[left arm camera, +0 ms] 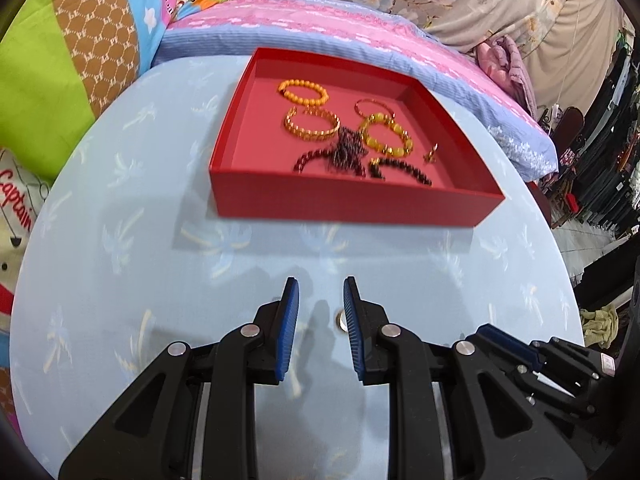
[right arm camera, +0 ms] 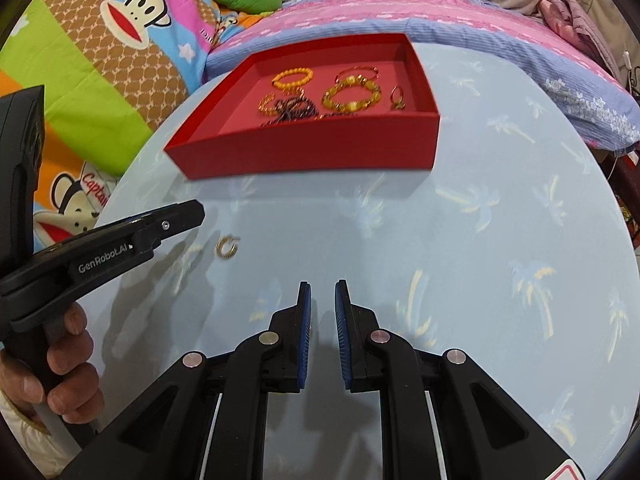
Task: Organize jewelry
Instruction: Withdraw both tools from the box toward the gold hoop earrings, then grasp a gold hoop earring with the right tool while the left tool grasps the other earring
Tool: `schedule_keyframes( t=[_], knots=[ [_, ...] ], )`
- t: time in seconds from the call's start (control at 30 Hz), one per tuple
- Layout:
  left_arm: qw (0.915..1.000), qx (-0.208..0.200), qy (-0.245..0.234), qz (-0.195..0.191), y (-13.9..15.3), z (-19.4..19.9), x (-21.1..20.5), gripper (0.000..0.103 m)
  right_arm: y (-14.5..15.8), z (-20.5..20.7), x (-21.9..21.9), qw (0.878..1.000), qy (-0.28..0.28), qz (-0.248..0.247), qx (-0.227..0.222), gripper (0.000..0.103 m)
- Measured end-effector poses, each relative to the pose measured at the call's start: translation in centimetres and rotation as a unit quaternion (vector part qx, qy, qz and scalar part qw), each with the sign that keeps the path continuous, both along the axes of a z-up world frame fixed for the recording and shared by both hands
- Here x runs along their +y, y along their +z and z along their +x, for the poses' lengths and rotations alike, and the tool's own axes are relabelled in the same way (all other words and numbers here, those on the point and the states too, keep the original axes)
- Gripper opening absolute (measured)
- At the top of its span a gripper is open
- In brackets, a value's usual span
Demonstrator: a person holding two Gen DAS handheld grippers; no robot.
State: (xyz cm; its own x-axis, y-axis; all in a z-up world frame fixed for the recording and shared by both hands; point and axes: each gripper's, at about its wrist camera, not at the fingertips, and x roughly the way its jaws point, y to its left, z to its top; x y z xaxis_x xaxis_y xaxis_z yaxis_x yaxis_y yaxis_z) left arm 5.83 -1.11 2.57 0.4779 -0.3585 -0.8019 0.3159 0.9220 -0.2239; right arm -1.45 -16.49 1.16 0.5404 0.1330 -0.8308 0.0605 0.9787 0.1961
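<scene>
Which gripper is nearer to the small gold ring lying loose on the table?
Left. The left gripper has the gold ring just below its fingers; the right gripper is off to the ring's right, clearly apart.

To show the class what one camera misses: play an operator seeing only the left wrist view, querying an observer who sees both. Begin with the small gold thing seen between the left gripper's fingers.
Operator: What is that gold thing?
Observer: In the right wrist view, it is a gold hoop earring lying on the table, outside the red tray, with nothing touching it.
Operator: Is the right gripper carrying anything?
Observer: No; its jaws stand slightly apart with nothing between them.
</scene>
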Motion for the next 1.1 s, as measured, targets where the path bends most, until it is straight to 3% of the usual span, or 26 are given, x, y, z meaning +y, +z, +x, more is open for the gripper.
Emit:
schedule_keyframes(
  t=[0.2,0.53,0.83,1.1],
  knots=[
    [1.0,0.009,-0.001,0.003,-0.6,-0.9,0.3,0.022,-0.5,-1.0,1.4,1.0,0.016,-0.001,0.004,0.022],
    [1.0,0.008,-0.002,0.003,-0.6,-1.6,0.5,0.026,-1.1,-0.8,2.0,1.0,0.019,-0.018,0.006,0.022],
    [0.9999,0.01,-0.006,0.005,-0.8,-1.7,0.1,0.026,-1.3,-0.9,3.0,0.997,0.03,-0.066,-0.002,0.019],
    [0.9998,0.012,-0.013,0.008,-1.0,-1.8,-0.3,0.03,-1.2,-0.9,2.2,0.998,0.017,-0.057,-0.003,0.016]
  ],
)
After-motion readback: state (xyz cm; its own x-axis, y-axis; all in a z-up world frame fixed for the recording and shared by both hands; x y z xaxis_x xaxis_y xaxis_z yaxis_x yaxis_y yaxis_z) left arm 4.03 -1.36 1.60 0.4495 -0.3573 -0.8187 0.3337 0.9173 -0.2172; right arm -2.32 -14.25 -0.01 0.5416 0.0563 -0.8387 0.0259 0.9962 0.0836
